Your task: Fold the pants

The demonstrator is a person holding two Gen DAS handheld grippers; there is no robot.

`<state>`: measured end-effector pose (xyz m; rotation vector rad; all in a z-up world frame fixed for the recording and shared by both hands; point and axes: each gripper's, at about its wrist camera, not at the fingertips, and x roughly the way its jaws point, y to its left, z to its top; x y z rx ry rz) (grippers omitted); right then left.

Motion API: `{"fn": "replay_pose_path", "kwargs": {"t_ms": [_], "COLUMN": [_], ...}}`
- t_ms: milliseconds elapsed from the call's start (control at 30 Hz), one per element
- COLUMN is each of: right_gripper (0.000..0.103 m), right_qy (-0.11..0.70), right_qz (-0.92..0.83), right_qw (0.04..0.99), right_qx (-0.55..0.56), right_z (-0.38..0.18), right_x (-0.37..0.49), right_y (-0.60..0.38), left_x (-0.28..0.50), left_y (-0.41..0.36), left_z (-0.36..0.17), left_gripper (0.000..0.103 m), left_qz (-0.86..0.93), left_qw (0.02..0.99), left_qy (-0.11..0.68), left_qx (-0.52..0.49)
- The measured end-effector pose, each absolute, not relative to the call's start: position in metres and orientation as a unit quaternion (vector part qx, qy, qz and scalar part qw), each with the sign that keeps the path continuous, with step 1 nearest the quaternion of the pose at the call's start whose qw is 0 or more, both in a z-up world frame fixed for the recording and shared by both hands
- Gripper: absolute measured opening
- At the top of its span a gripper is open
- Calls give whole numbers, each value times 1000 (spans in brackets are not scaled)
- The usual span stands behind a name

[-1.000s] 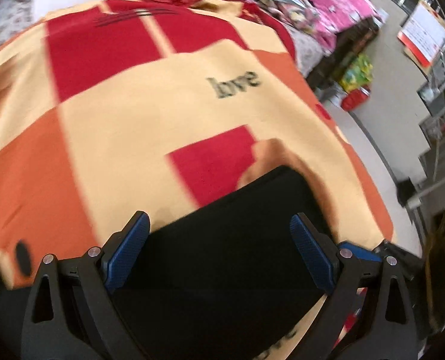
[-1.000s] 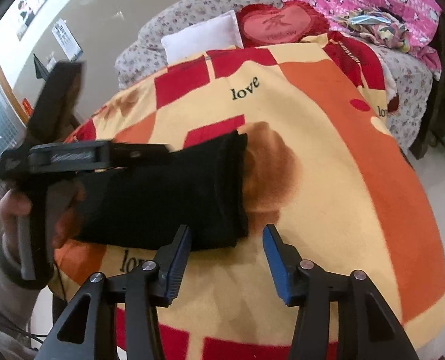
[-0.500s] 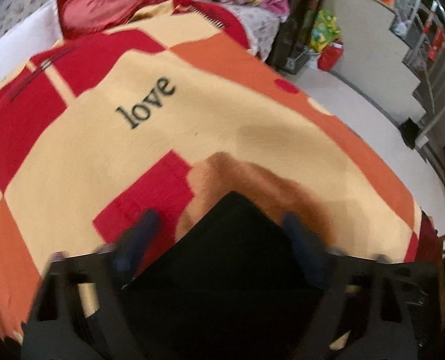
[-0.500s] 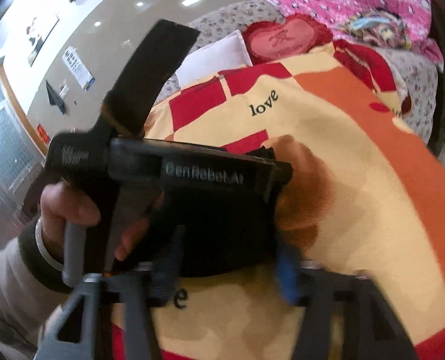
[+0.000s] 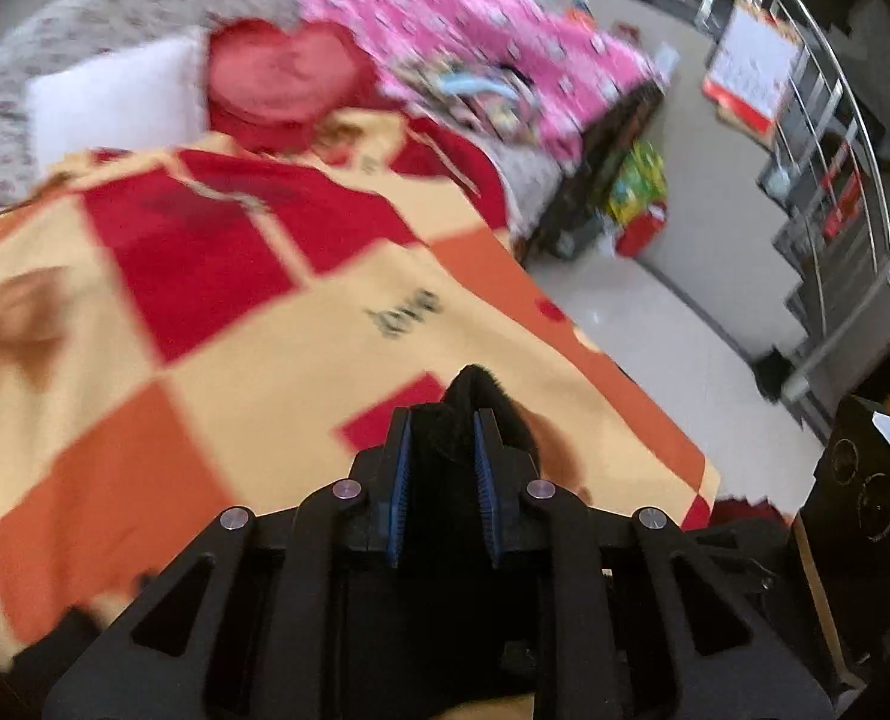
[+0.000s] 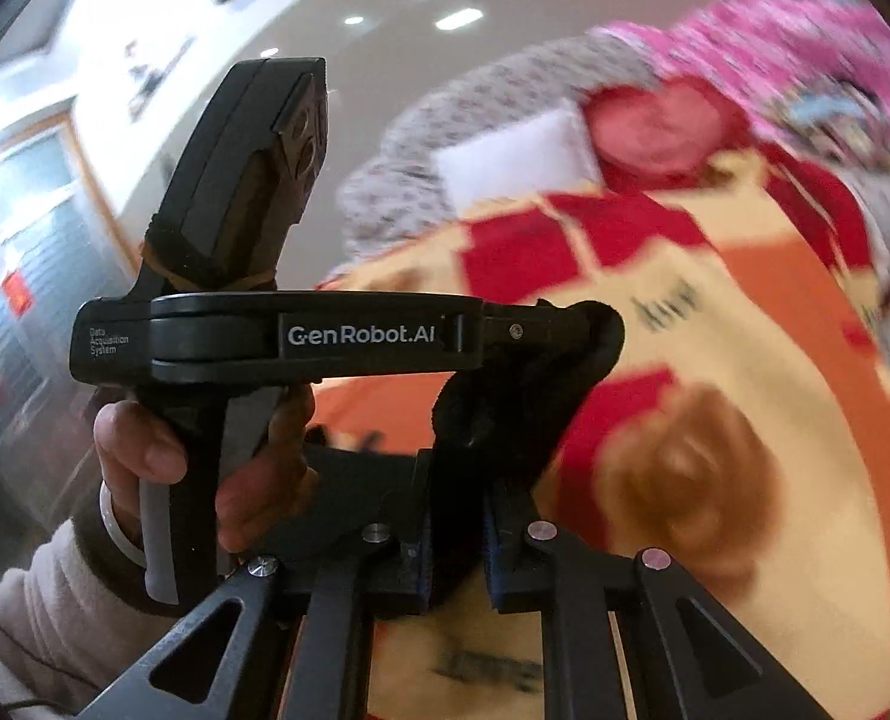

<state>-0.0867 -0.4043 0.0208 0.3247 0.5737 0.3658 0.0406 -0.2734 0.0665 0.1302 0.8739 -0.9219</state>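
Observation:
The black pants [image 5: 475, 390] are bunched between the blue pads of my left gripper [image 5: 442, 426], which is shut on a raised fold above the patchwork blanket [image 5: 235, 360]. In the right wrist view the same black pants [image 6: 505, 408] hang from the left gripper [image 6: 589, 324], held level by a hand [image 6: 145, 438]. My right gripper [image 6: 460, 480] sits just below, its jaws closing with the black cloth pinched between its pads. The rest of the pants is hidden under the grippers.
A white pillow [image 5: 109, 102], a red heart cushion [image 5: 283, 72] and a pink quilt [image 5: 493, 42] lie at the bed's far end. The bed's right edge drops to a tiled floor [image 5: 685, 312], with a metal railing [image 5: 835, 120] and a black box [image 5: 865, 480].
Both grippers have closed on the pants' edge and lifted it off the blanket. The left gripper has risen across the right wrist view, with cloth hanging from its tip.

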Motion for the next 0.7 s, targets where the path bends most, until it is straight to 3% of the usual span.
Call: {"fn": "replay_pose_path", "kwargs": {"t_ms": [67, 233, 300, 400, 433, 567, 700], "right_gripper": [12, 12, 13, 20, 26, 37, 38], "right_qy": [277, 303, 335, 421, 440, 416, 379], "right_qz": [210, 285, 313, 337, 344, 379, 268], "right_qw": [928, 903, 882, 835, 823, 820, 880], "right_qx": [132, 103, 107, 107, 103, 106, 103], "right_z": [32, 23, 3, -36, -42, -17, 2], "right_x": [-79, -53, -37, -13, -13, -35, -35], "right_y": [-375, -302, -274, -236, -229, -248, -304], "left_x": [44, 51, 53, 51, 50, 34, 25], "left_y": [-227, -122, -91, -59, -57, -49, -64], "left_z": [76, 59, 37, 12, 6, -2, -12], "left_gripper": [20, 62, 62, 62, 62, 62, 64], "left_qz": [-399, -297, -247, -198, -193, -181, -189], "left_qw": [821, 850, 854, 849, 847, 855, 849], "left_qy": [407, 435, 457, 487, 492, 483, 491], "left_qx": [37, -22, -33, -47, -54, -59, -56]}}
